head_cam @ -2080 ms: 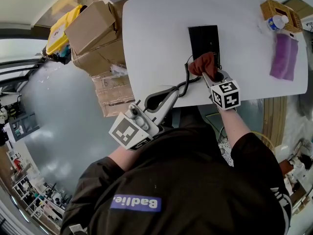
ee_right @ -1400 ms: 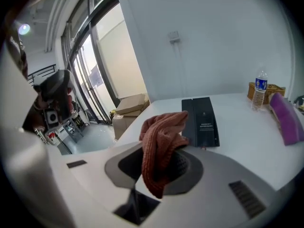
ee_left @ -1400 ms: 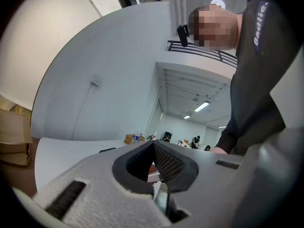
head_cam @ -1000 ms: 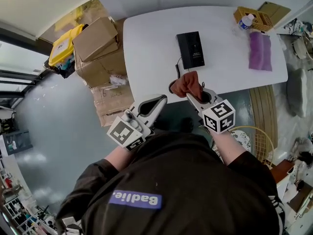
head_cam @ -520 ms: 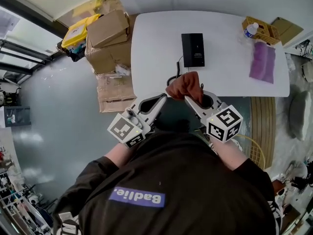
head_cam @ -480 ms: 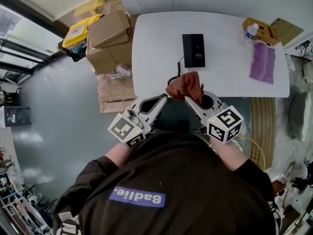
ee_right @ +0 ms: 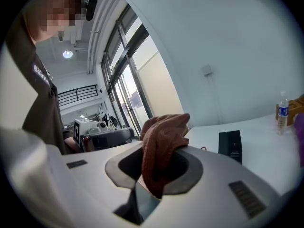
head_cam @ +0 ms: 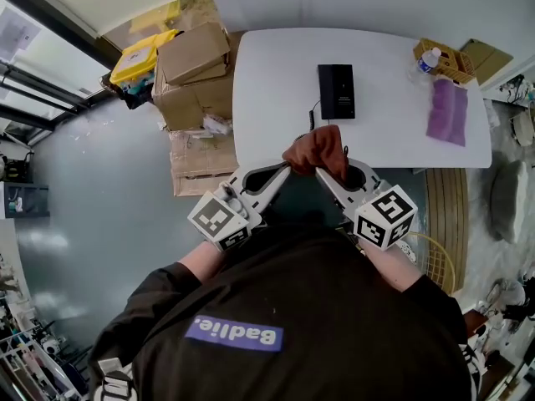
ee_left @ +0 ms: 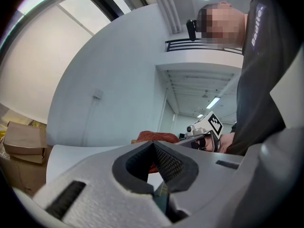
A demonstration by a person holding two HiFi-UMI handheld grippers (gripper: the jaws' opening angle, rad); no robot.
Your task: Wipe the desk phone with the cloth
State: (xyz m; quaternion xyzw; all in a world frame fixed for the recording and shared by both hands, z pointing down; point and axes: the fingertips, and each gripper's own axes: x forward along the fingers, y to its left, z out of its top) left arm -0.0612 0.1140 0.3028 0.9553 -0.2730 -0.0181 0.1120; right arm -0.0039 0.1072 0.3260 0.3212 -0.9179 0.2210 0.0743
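The black desk phone (head_cam: pixel 336 91) lies flat on the white table (head_cam: pixel 267 73), its cord (head_cam: pixel 312 120) trailing to the near edge. My right gripper (head_cam: pixel 322 167) is shut on a rust-red cloth (head_cam: pixel 316 149), held in the air just off the table's near edge, well short of the phone. In the right gripper view the cloth (ee_right: pixel 162 139) bunches up out of the jaws, with the phone (ee_right: pixel 230 147) beyond. My left gripper (head_cam: pixel 287 168) is shut, and its tips touch the cloth's left side. The left gripper view shows the cloth (ee_left: pixel 154 137) just past the closed pads.
A purple cloth (head_cam: pixel 449 111), a wicker basket (head_cam: pixel 450 57) and a water bottle (head_cam: pixel 427 59) sit at the table's right end. Cardboard boxes (head_cam: pixel 194 73) and a yellow item (head_cam: pixel 142 57) stand on the floor to the left of the table.
The cloth was on the phone's near end 2.1 s ago. Both grippers have since pulled back off the table toward the person, and the left tips have come up against the cloth.
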